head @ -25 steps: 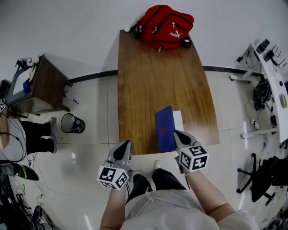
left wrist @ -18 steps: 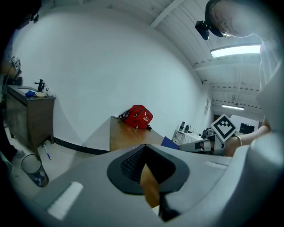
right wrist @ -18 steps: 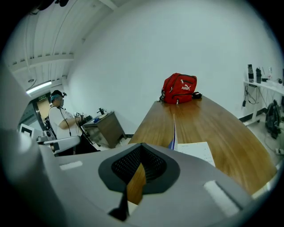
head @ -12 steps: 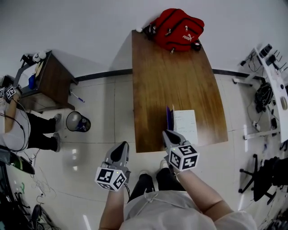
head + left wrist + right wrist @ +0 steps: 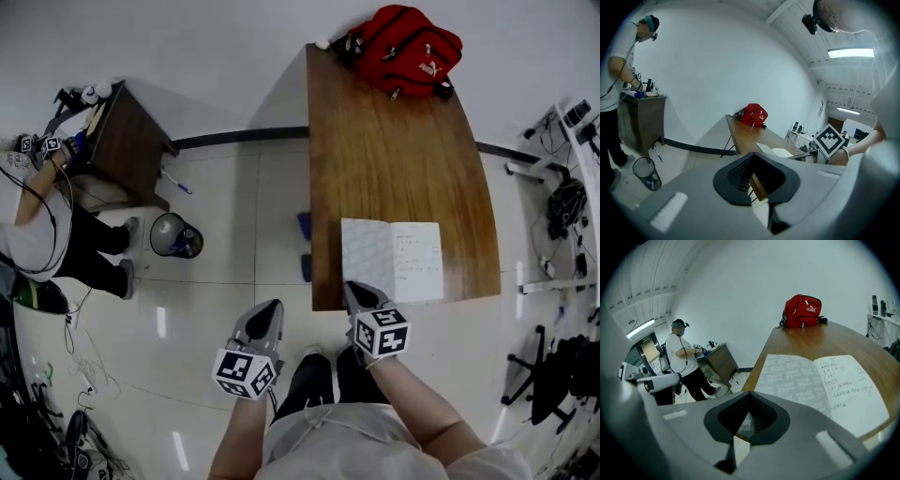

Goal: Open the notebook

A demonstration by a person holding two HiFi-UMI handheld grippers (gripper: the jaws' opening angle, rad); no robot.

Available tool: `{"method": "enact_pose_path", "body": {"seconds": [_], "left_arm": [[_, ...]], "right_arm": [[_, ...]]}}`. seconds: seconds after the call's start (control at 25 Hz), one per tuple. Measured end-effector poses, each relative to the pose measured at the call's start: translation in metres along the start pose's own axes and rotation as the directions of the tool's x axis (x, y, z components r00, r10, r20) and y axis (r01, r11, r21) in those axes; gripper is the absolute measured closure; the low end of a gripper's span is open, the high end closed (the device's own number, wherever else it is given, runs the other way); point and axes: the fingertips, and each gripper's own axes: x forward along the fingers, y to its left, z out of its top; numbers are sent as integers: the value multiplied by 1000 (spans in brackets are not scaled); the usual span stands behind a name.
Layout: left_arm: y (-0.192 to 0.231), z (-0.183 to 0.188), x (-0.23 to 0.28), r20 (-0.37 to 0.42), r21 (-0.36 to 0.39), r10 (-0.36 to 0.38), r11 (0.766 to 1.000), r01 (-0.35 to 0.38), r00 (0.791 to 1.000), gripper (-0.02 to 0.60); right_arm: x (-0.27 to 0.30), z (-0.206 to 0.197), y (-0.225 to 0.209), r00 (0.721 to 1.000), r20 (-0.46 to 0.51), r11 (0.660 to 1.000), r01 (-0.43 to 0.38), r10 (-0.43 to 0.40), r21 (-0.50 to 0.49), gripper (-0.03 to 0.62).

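Observation:
The notebook (image 5: 392, 261) lies open flat on the wooden table (image 5: 394, 159) near its front edge. Its left page is patterned grey and its right page is white with handwriting. In the right gripper view the open notebook (image 5: 820, 380) spreads just beyond my jaws. My right gripper (image 5: 354, 287) is shut and empty, with its tip at the table's front edge just below the notebook's left corner. My left gripper (image 5: 272, 307) is also shut and empty, and hangs over the floor to the left of the table. It sees the notebook (image 5: 780, 152) from the side.
A red backpack (image 5: 409, 49) sits at the table's far end. On the floor to the left are a trash bin (image 5: 174, 236), a wooden cabinet (image 5: 131, 141) and a person (image 5: 47, 225) working there. Office chairs (image 5: 553, 366) and desks stand at the right.
The notebook's blue cover has swung over to the left, and the notebook now lies open flat. My right gripper has drawn back to the table's edge and the left has shifted with it.

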Motion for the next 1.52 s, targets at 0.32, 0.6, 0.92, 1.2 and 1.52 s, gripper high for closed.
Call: {"method": "enact_pose_path", "body": {"seconds": [0.32,0.6,0.92,1.2,1.52], "left_arm": [[15,-45,1,-74,-27,-22,999,20,997,586],[9,-30,-12,-54,-4,-70,998,70,996,586],[-41,5,-12,-11,83,-181,980,181,983,586],[-112,11,-35,44,130,-197,973,190,980,586],[-216,-18,-71,93,182,-162,973,144,982,586]], "right_arm": [[25,-51,-18,994,-87,998,69,-68,12,586],[-3,-34,-9,994,-23,994,105,-105,15,586],[-89,-26,-27,980,73,982,188,-186,-17,586],[-170,-35,-34,976,160,986,157,-147,-49,586],[-267,-63,-36,971,232,987,-28,65,-158,586]]}}
